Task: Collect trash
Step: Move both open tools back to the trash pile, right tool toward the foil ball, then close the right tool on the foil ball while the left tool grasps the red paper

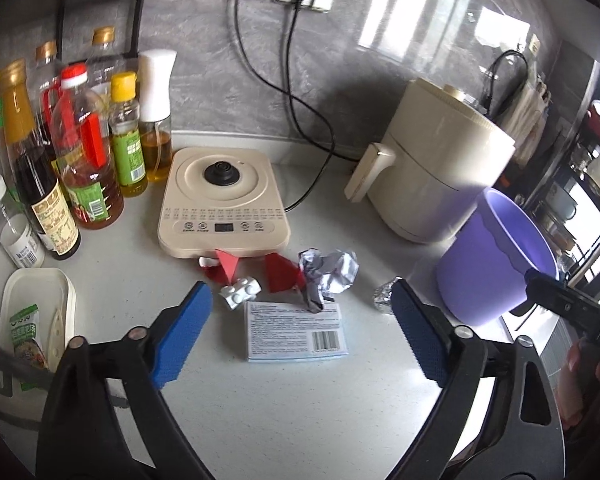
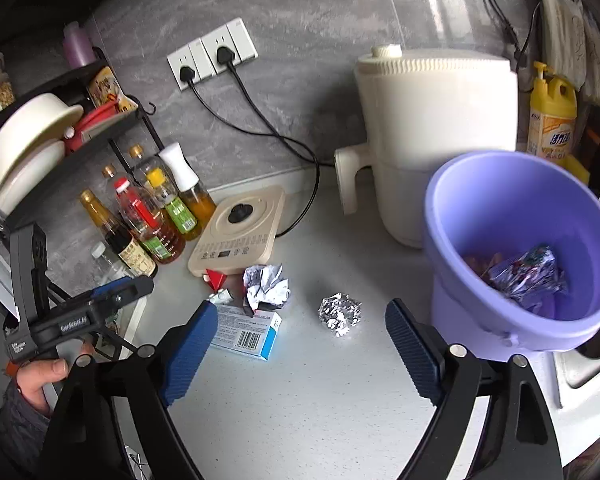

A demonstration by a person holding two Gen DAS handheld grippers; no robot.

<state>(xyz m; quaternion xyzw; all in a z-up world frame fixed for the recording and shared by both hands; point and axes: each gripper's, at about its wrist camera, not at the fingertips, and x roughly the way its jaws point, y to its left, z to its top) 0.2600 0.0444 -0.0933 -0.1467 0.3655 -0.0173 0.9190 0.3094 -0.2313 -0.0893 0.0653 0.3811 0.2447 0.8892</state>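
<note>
Lilac plastic, the bucket (image 2: 512, 240) fills the right of the right wrist view and serves as the trash receptacle; a crumpled foil wrapper (image 2: 530, 280) and some reddish scraps already lie at its bottom, so the task appears partly done. Several pieces are still on the white countertop (image 2: 300, 392): a foil ball (image 2: 339, 313) at centre frame, just left of the bucket; a crumpled silver-and-white wrapper (image 2: 266, 287) to its left; a pale blue barcoded carton (image 2: 246, 330) lying flat, touching that wrapper; red paper scraps (image 1: 278, 274) and a small white moulded piece (image 1: 242, 292) at the front edge of the beige induction base (image 1: 220, 200). The left gripper (image 1: 302, 336) occupies the lower half of the left wrist view, its blue pads spread wide and empty, framing the carton. The right gripper (image 2: 302, 354) is likewise spread and holds nothing, with the foil ball between and beyond its pads. The remaining pieces look light and crushable; the carton alone is rigid and flat. Judged from this, roughly five items remain.
</note>
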